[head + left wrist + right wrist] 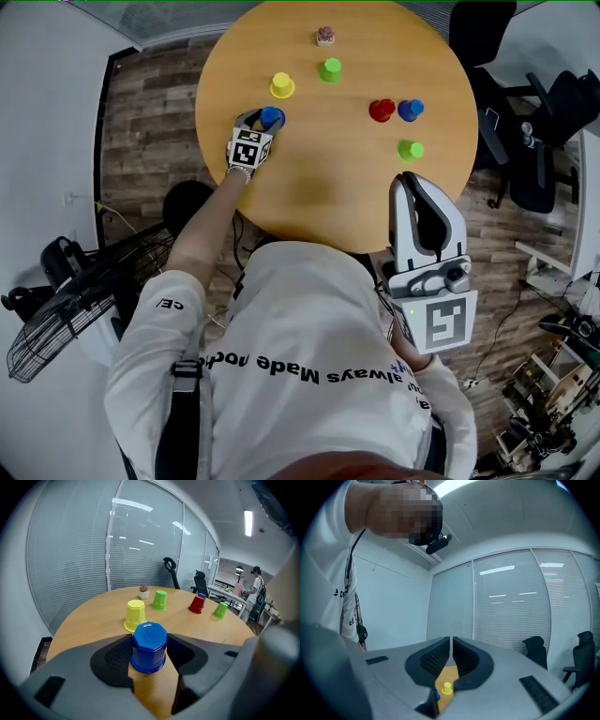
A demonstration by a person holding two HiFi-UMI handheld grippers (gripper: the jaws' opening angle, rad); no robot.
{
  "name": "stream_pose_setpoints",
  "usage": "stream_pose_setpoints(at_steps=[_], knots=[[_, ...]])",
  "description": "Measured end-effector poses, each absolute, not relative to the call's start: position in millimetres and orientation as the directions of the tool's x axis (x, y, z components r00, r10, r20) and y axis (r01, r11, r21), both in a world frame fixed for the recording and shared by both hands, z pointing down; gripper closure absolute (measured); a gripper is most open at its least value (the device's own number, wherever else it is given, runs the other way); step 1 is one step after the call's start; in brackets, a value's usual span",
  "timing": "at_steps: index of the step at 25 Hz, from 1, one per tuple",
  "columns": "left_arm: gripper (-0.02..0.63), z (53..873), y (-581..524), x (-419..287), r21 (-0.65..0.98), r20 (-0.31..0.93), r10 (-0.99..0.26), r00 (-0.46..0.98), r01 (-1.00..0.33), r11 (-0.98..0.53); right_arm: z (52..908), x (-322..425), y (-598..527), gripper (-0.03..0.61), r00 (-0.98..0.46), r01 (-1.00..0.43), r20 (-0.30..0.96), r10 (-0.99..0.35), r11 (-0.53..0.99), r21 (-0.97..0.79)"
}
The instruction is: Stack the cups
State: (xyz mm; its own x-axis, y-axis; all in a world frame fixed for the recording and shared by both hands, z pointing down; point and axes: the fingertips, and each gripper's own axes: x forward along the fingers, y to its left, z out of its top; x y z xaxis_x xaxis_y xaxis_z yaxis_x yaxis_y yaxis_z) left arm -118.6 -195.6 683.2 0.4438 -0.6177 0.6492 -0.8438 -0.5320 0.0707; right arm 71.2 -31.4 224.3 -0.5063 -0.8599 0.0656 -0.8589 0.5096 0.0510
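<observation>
An upturned blue cup [149,645] stands on the round wooden table [328,187] between the pads of my left gripper [263,122], which is shut on its sides; in the head view this blue cup [274,115] is at the table's left. Just beyond it stand a yellow cup [281,85] and a green cup [329,69]. At the right are a red cup [382,111], a second blue cup [411,110] and a second green cup [410,150]. My right gripper [412,180] hangs shut and empty over the table's near edge, close to the person's body.
A small potted plant [325,36] stands at the table's far edge. Black office chairs [539,141] are to the right of the table. A black fan [66,319] stands on the floor at the left. Glass walls with blinds [93,550] lie behind the table.
</observation>
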Motion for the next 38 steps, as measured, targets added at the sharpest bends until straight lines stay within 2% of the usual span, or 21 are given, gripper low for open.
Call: stream_pose_setpoints(at_steps=[21, 38], knots=[[0.368, 666.4, -133.3, -26.6, 0.079, 0.608, -0.511, 0.608, -0.686, -0.723, 220.2, 73.6, -22.8, 0.535, -0.509, -0.856, 0.059, -0.859, 0.512, 0.064], [0.367, 678.8, -104.7, 11.6, 0.051, 0.634, -0.436, 0.639, -0.597, -0.800, 222.9, 76.7, -23.1, 0.537, -0.499, -0.863, 0.062, -0.864, 0.502, 0.055]])
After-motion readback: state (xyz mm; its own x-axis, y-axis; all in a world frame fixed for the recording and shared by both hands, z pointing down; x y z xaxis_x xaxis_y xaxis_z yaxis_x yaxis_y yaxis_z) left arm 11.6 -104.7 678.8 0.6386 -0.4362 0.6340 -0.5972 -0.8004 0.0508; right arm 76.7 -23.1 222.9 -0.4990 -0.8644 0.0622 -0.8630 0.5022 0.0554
